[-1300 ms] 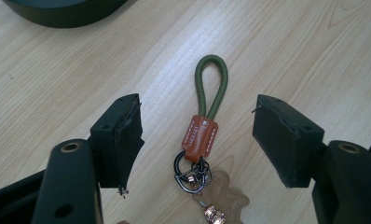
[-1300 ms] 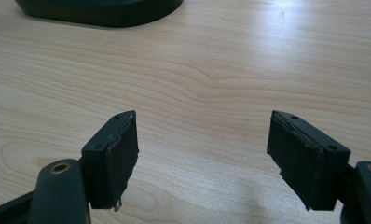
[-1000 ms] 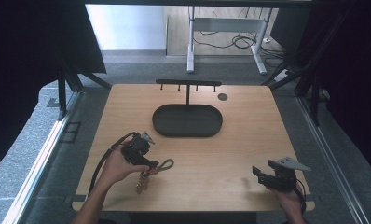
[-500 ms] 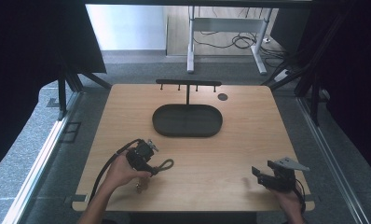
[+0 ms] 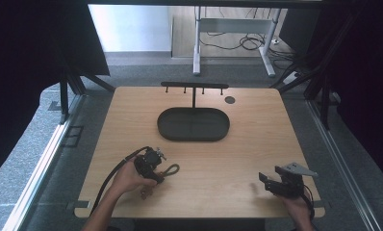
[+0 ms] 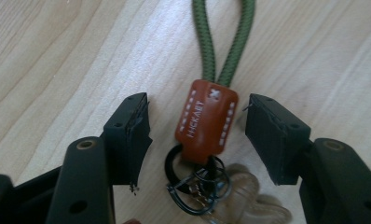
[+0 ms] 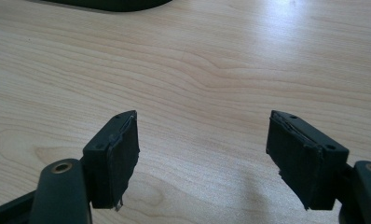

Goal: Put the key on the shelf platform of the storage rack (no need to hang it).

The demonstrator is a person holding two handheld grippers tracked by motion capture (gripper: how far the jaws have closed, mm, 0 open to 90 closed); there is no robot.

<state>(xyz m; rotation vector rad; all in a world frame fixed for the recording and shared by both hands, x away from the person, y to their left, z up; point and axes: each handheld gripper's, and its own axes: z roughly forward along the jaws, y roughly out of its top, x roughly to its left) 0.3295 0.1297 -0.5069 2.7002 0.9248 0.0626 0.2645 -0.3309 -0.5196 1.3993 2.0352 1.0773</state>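
A keychain lies on the wooden table (image 5: 218, 159) near the front left: a green cord loop (image 6: 223, 42) (image 5: 172, 169), a brown leather tab (image 6: 204, 119), black split rings (image 6: 197, 179) and a clear piece (image 6: 242, 196). My left gripper (image 6: 197, 121) (image 5: 151, 166) points down over it. Its jaws straddle the leather tab with a gap on each side and have just been closing. My right gripper (image 7: 202, 140) (image 5: 271, 182) rests low at the front right, open wide over bare wood with nothing between its pads.
A black oval tray (image 5: 163, 126) sits mid-table, with a black hook rack (image 5: 194, 86) standing behind it. A small round dark disc (image 5: 230, 99) marks the back right. The table's front edge runs just below both hands.
The left hand has come down onto the keychain, and its gripper now covers the tab end. The right hand and the keychain have stayed put.
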